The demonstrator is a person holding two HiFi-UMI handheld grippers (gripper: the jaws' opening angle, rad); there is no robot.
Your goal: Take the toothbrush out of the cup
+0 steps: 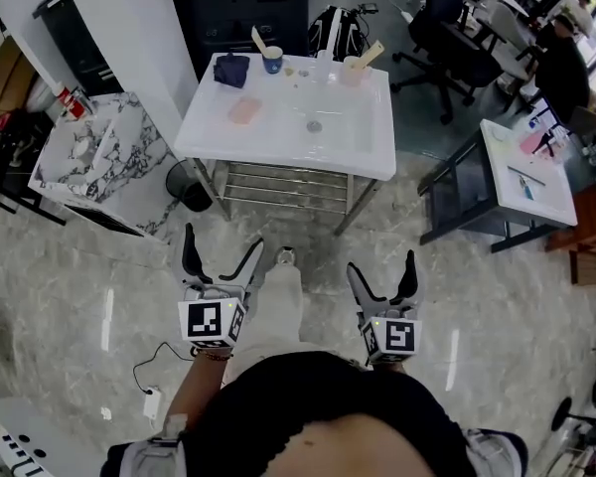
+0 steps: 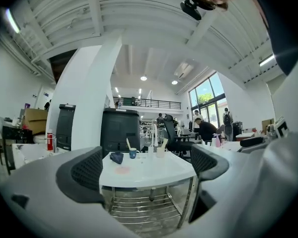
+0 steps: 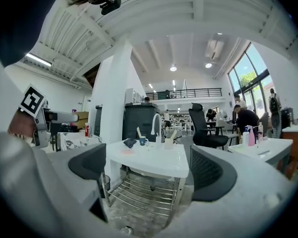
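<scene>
A white sink unit [image 1: 358, 152] stands ahead of me on a metal frame. At its back a blue cup [image 1: 272, 61] holds a pale toothbrush [image 1: 258, 39], and a cream cup [image 1: 353, 71] holds a tan-handled brush [image 1: 371, 54]. Both cups also show small in the left gripper view, blue cup [image 2: 134, 153] and cream cup [image 2: 160, 151], and in the right gripper view, blue cup [image 3: 143, 142] and cream cup [image 3: 169, 143]. My left gripper [image 1: 223, 241] [image 2: 146, 165] and right gripper [image 1: 381, 263] [image 3: 150, 166] are open and empty, held low in front of me, well short of the sink.
On the sink lie a dark blue cloth [image 1: 231, 70] and a pink soap [image 1: 245, 111]. A marble-topped cabinet [image 1: 94, 157] and a black bin [image 1: 189, 185] are on the left. A second white table [image 1: 526, 172], an office chair [image 1: 447, 38] and a seated person [image 1: 561, 63] are on the right.
</scene>
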